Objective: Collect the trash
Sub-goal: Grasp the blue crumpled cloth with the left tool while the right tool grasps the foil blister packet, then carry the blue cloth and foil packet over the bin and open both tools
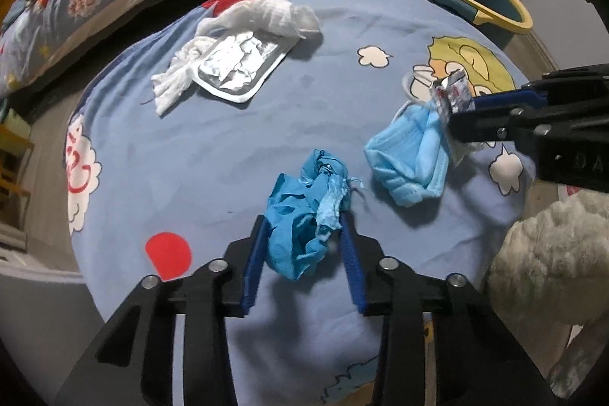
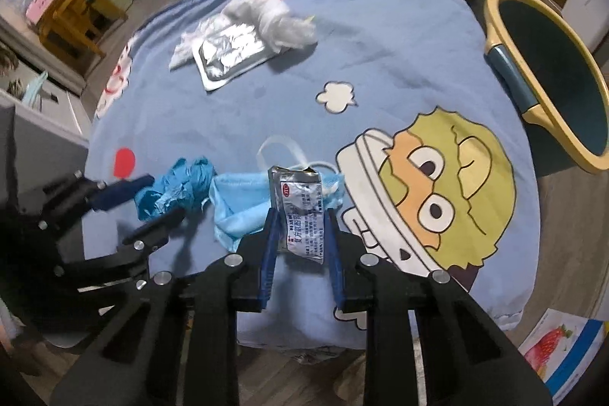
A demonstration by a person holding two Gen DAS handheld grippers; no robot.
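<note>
Blue-padded, your left gripper (image 1: 302,234) is clamped on a crumpled blue glove (image 1: 304,212), bunched between both fingers and standing roughly upright out of the tips, just above the bedspread.

Your right gripper (image 2: 298,231) is clamped on a silver medicine sachet (image 2: 302,214): long axis in line with the fingers, torn top edge pointing away from you, printed face toward the right wrist camera. A red oval logo and lines of dark Chinese print show (too small to read).

Light blue face mask (image 2: 238,208): lies crumpled on the bedspread directly behind and beneath the sachet, between the two grippers; its white ear loops arch beyond it.

Foil blister sheet (image 1: 238,65): flat on the far side of the bedspread, long axis slanting, overlapping a wad of white tissue (image 1: 266,12) (a second twisted strand trails from under its left edge).

Blue cartoon bedspread (image 2: 399,44): printed with a yellow-haired figure, white clouds and red spots.

Teal bin with yellow rim (image 2: 552,82): stands off the right edge of the bedspread, mouth open toward you, well apart from both grippers.
</note>
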